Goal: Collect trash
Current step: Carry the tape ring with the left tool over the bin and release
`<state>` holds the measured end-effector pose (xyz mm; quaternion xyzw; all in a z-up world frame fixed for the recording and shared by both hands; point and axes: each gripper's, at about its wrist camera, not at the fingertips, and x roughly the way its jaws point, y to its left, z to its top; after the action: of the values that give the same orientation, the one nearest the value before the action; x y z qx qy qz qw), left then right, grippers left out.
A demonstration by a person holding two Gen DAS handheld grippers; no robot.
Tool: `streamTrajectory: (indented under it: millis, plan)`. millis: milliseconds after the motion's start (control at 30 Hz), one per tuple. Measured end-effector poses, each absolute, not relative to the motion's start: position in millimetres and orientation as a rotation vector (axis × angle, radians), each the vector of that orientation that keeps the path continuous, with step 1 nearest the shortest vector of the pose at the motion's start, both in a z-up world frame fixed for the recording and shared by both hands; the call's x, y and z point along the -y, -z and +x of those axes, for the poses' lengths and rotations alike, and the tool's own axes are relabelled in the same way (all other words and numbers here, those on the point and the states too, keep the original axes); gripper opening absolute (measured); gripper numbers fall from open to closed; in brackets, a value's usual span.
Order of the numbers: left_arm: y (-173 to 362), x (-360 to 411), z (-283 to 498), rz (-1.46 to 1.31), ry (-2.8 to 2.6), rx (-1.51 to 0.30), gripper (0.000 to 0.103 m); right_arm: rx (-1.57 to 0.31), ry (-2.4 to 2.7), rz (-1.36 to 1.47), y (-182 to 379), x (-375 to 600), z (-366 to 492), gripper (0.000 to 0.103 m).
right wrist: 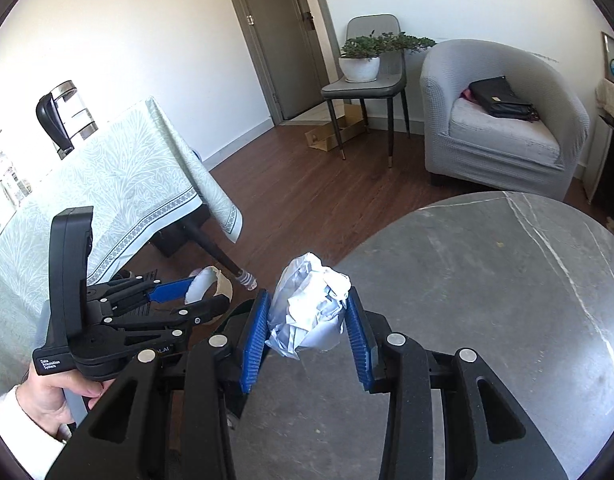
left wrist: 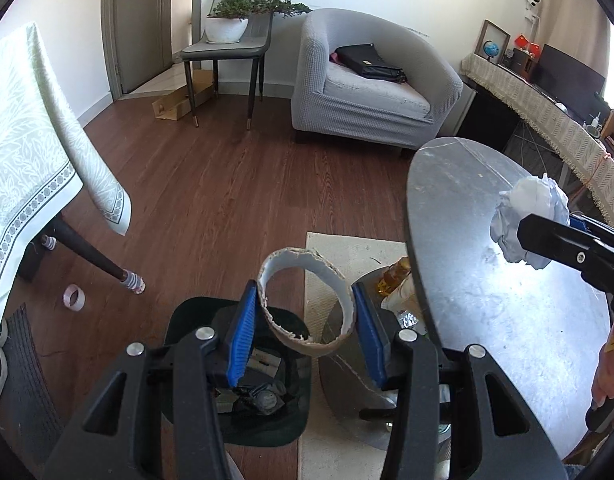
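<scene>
My left gripper (left wrist: 305, 312) is shut on a torn cardboard tape ring (left wrist: 303, 304) and holds it above a dark trash bin (left wrist: 187, 320) on the floor with litter inside. The ring also shows in the right wrist view (right wrist: 205, 284). My right gripper (right wrist: 307, 312) is shut on a crumpled white paper ball (right wrist: 311, 308) above the left edge of the round grey marble table (right wrist: 487, 280). In the left wrist view the paper ball (left wrist: 531, 212) and the right gripper (left wrist: 519, 236) hang over the table (left wrist: 487, 280) at the right.
A lower round shelf beside the bin holds a bottle (left wrist: 393, 278) and wrappers. A tape roll (left wrist: 74, 298) lies on the wooden floor by a table leg. A table with a pale cloth (right wrist: 107, 200) stands left. A grey armchair (left wrist: 367, 84) and chair with plant (left wrist: 227, 36) stand behind.
</scene>
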<state>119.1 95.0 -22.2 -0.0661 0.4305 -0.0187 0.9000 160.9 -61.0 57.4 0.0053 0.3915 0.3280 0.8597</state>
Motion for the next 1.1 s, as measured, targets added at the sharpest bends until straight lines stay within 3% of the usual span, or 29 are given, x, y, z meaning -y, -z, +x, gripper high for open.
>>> streamTrajectory:
  millis: [467,933,1100]
  plan:
    - [84,-168,107,-0.098,-0.058,-1.09,0.049,-0.855,-0.79,-0.067,-46,-23,157,0.038]
    - [151,-218,100,-0.262,-0.039,-1.312,0.05,-0.899,-0.848,-0.133,-29,-92,150,0.038]
    - [155,-224,97,-0.264,-0.038,-1.334,0.058,-0.939,-0.846,-0.162,-11,-109,153,0.038]
